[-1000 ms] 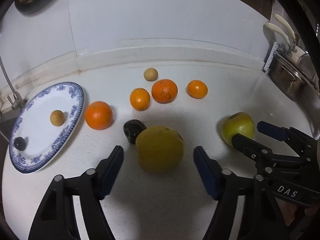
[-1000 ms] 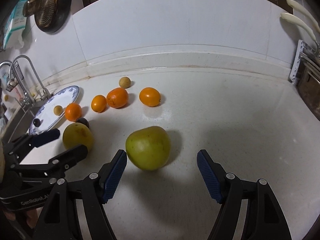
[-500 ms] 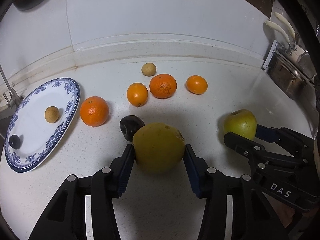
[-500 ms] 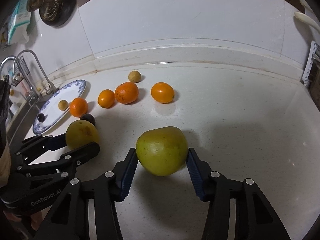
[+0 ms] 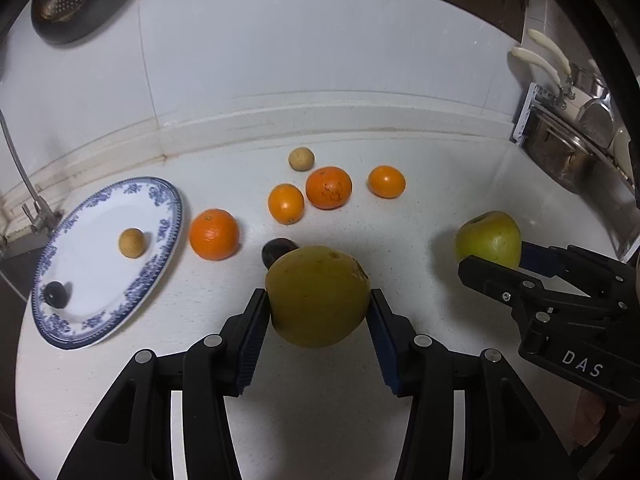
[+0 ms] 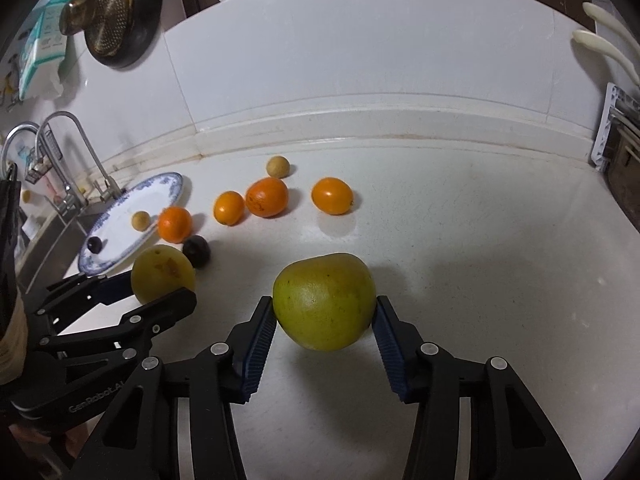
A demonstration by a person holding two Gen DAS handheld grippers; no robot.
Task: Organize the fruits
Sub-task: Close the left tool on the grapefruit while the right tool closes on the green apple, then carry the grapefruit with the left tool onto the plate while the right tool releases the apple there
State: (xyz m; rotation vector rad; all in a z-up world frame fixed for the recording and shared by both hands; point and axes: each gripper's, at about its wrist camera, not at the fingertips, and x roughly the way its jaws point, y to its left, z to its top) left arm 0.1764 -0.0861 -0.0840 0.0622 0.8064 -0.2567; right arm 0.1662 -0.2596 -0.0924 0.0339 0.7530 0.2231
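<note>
Fruit count, both views combined:

- Oranges: four, at (image 5: 214, 234), (image 5: 285, 203), (image 5: 328, 187) and (image 5: 386, 181).
- Large yellow-green fruits: two, at (image 5: 318, 296) and (image 5: 489, 238).
- Small tan round fruits: two, at (image 5: 301, 159) and (image 5: 131, 243).
- Small dark fruits: two, at (image 5: 276, 249) and (image 5: 53, 293).
- Plate (image 5: 100, 216): one, blue-rimmed.
- Tongs: two, left (image 5: 316, 322) and right (image 6: 325, 326).
- Worktop (image 5: 420, 216): one.
</note>
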